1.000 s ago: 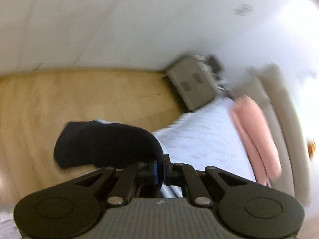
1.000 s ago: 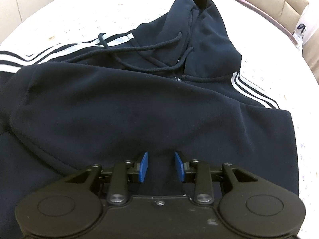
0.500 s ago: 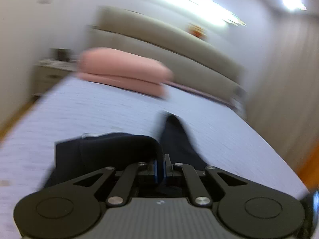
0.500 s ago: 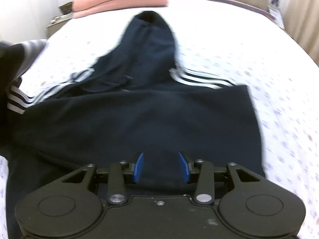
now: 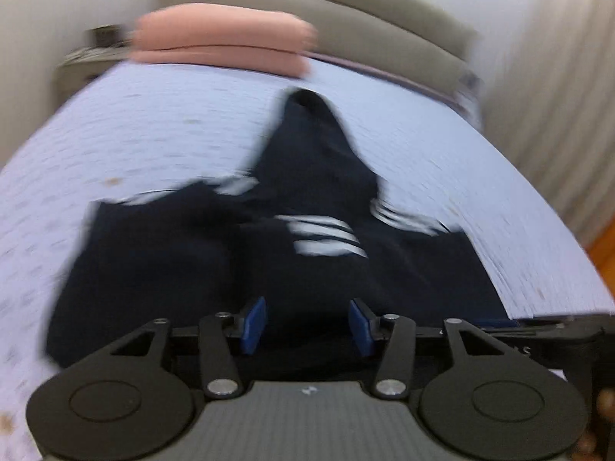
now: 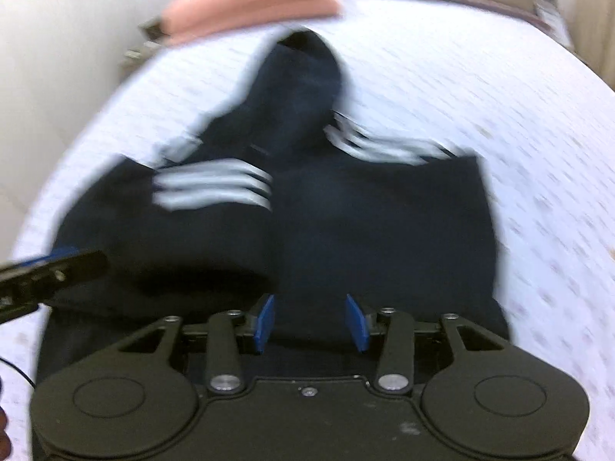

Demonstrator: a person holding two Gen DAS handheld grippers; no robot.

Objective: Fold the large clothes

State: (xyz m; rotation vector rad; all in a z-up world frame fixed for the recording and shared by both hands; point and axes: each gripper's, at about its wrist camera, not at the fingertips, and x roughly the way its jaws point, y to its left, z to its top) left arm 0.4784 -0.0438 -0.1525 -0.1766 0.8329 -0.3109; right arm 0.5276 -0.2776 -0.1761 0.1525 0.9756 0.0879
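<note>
A dark navy hoodie (image 5: 215, 269) with white sleeve stripes lies on the bed, hood pointing to the headboard, both sleeves folded in over the body. It also shows in the right wrist view (image 6: 376, 230). My left gripper (image 5: 307, 324) is open and empty over the hoodie's near hem. My right gripper (image 6: 310, 322) is open and empty over the same hem. The left gripper's tip shows at the left edge of the right wrist view (image 6: 50, 265). Both views are blurred.
The hoodie lies on a white patterned bedsheet (image 5: 153, 134). Pink folded bedding (image 5: 223, 46) lies by the beige headboard (image 5: 346, 15). A nightstand (image 5: 80, 65) stands at the far left. Curtains (image 5: 557, 96) hang on the right. Wood floor (image 5: 603, 253) shows past the bed's right edge.
My left gripper has swung over the hoodie with the sleeve, laid it on the body and opened. My right gripper has opened wider and pulled back.
</note>
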